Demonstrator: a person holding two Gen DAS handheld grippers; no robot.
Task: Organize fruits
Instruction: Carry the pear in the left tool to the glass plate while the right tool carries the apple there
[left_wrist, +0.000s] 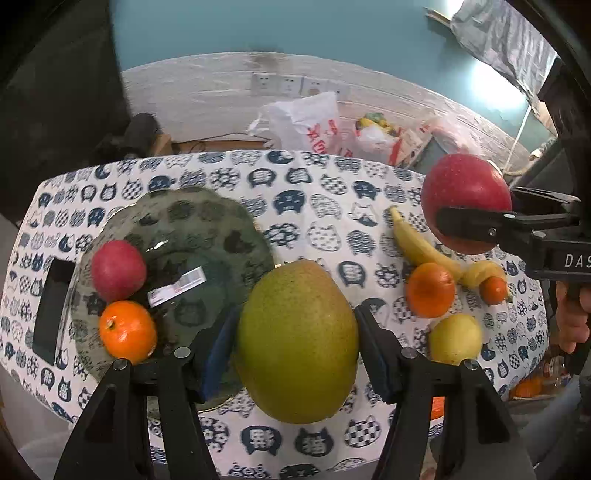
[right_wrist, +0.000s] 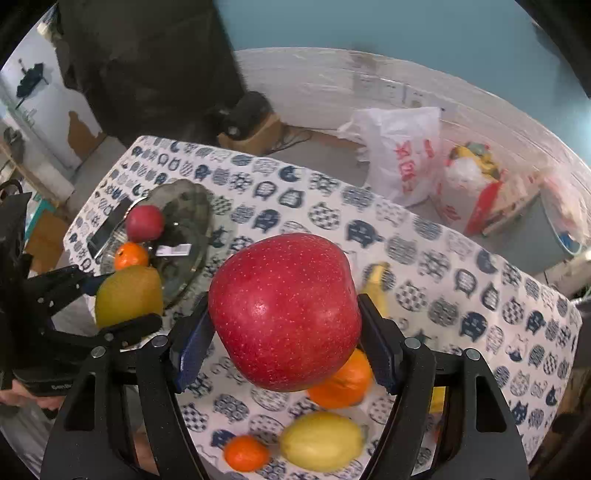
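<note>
Gripping pear and apple above bare tablecloth.

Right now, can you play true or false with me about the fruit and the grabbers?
1. The left gripper holds a green mango. True.
2. The right gripper holds a banana. False: it holds a big red apple; the banana lies on the tablecloth.
3. The glass plate has a small red apple and an orange on it. True.
4. The lemon is on the plate. False: it sits on the tablecloth.
</note>
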